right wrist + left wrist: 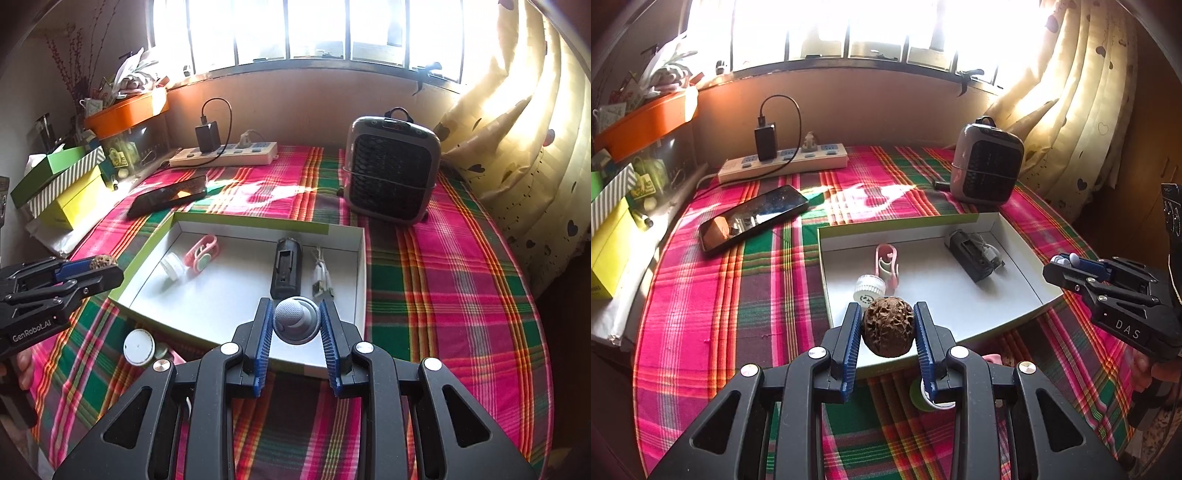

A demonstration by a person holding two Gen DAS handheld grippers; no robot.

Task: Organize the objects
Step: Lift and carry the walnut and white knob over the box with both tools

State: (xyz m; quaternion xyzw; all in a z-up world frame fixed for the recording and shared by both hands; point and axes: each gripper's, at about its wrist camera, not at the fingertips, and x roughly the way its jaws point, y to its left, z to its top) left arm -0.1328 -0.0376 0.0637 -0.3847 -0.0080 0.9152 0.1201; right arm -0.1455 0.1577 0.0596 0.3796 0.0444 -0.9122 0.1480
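My left gripper (888,309) is shut on a brown wrinkled walnut (888,328), held above the near edge of a shallow white box (1019,242) with green sides. My right gripper (296,308) is shut on a small grey round knob-like object (297,321), over the box's near right corner (360,295). Each gripper shows in the other's view: the right gripper (1062,263) beside the box, the left gripper (105,268) with the walnut (103,261). Inside the box lie a pink clip (886,264), a white cap (868,288), a black charger (286,271) and a small cable (321,275).
On the plaid tablecloth lie a black phone (753,219), a power strip (783,162) with a plugged adapter, and a grey heater (393,170). A white round lid (139,347) and a green tape roll (921,400) sit before the box. Yellow and green boxes (70,195) line the left.
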